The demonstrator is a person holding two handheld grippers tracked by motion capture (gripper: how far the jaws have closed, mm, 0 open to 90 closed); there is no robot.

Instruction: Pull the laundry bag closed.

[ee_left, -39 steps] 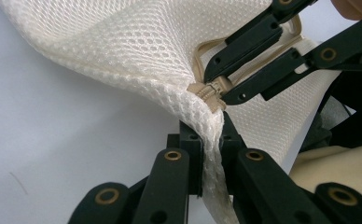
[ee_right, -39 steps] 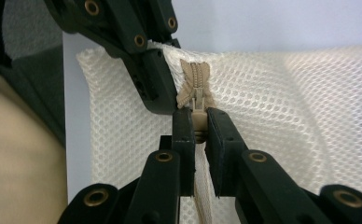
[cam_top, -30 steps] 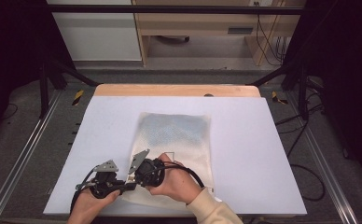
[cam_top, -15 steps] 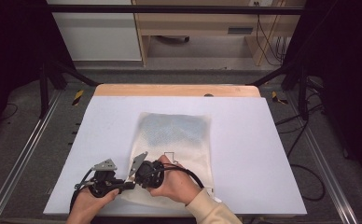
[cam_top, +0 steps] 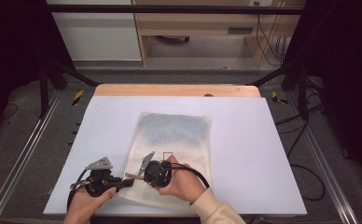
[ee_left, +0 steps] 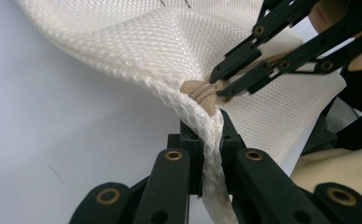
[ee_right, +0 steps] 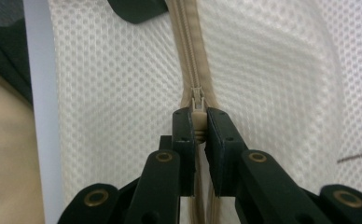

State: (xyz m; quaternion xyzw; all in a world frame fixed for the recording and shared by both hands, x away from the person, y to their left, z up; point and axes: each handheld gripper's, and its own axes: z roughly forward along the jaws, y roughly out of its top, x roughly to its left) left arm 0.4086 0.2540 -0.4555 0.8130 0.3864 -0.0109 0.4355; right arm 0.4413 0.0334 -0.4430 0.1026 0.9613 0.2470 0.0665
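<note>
White table surface point(cam_top: 263, 140) inside a dark framed bay, wooden edge at the far side, cabinet and cables beyond. Lying on it, near the person's edge: one cream mesh bag point(cam_top: 179, 135), flat, long axis running from the near edge toward the far edge, bluish contents faintly visible through the far half. Along the bag's near-left portion: one beige zipper point(ee_right: 188, 51), seen in the right gripper view running straight ahead along the line of the jaws. Right gripper point(ee_right: 198, 119) clamped on the zipper slider point(ee_right: 198, 122), jaws pressed against both sides of it; closed teeth extending away in front of the slider. Left gripper point(ee_left: 207, 140) clamped on the bag's woven edge point(ee_left: 202, 126) at the corner, just beside the zipper's end, corner lifted slightly off the table. In the left gripper view, right gripper's jaws just beyond that corner, tips almost touching it. Judged: left hand anchoring the corner, right hand the one on the slider; coming pull presumably along the zipper's axis, away from the held corner. Count: one bag, one zipper, one slider, two grippers, two hands.
</note>
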